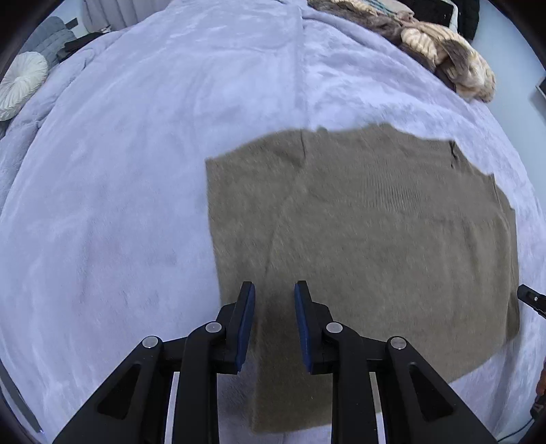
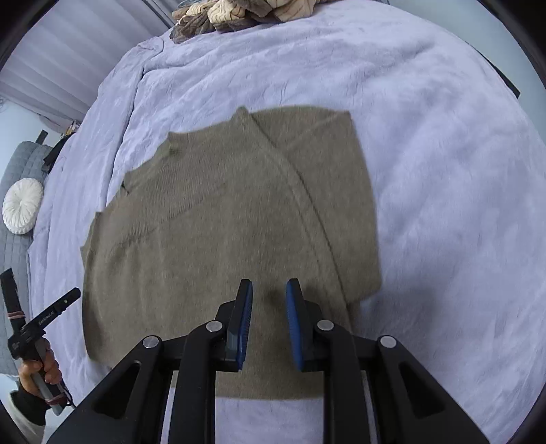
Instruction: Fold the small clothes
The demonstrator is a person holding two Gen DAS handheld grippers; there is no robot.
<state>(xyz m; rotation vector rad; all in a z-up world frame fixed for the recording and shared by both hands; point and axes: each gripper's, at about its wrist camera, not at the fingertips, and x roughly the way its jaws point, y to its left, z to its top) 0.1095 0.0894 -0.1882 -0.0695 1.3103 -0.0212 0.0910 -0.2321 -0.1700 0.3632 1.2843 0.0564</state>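
Observation:
An olive-brown knit sweater [image 1: 368,239] lies flat on a pale lavender blanket [image 1: 119,205], with its sleeves folded in over the body. It also shows in the right wrist view [image 2: 221,218], where a sleeve crosses it diagonally. My left gripper [image 1: 274,290] is open and empty, above the sweater's near left part. My right gripper [image 2: 269,287] is open and empty, above the sweater's near right part. The left gripper [image 2: 44,321], held in a hand, also shows at the left edge of the right wrist view.
A heap of tan and brown clothes [image 1: 443,51] lies at the far edge of the bed; it also shows in the right wrist view [image 2: 239,13]. A round white cushion [image 2: 22,211] rests on a grey quilted seat [image 2: 17,164] beside the bed.

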